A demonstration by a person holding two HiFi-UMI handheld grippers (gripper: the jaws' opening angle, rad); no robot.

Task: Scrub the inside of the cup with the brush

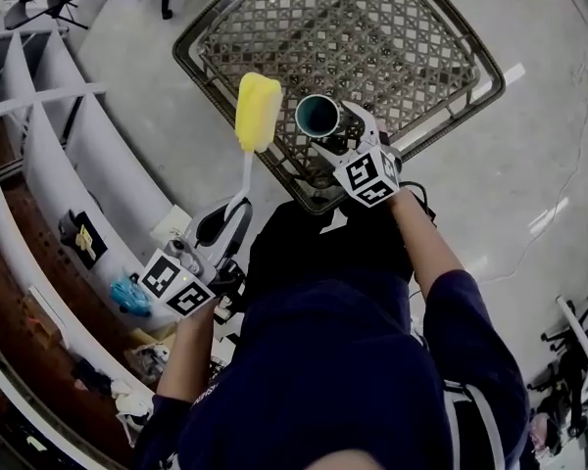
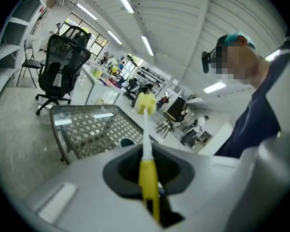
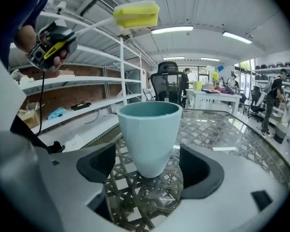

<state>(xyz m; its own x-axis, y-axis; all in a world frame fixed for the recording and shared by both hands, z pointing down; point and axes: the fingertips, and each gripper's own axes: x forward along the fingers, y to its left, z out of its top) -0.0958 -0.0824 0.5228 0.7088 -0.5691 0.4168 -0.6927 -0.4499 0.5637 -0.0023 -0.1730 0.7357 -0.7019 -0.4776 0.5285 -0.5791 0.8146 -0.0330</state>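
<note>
Standing wide apart, the jaws of the right gripper (image 3: 150, 167) flank the pale teal ceramic cup (image 3: 150, 129) without pressing it; the cup sits upright on the glass-topped woven lattice table (image 3: 232, 139). The left gripper (image 2: 148, 173) is clamped on the handle of the long white-stemmed brush with a yellow sponge head (image 1: 258, 112), raised near the cup and apart from it. The handle's lower end is buried between the jaws, and in the head view the right gripper covers the cup's base.

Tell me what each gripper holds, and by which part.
Left gripper grips the brush by its yellow handle. Right gripper holds nothing; its open jaws flank the cup untouched.
</note>
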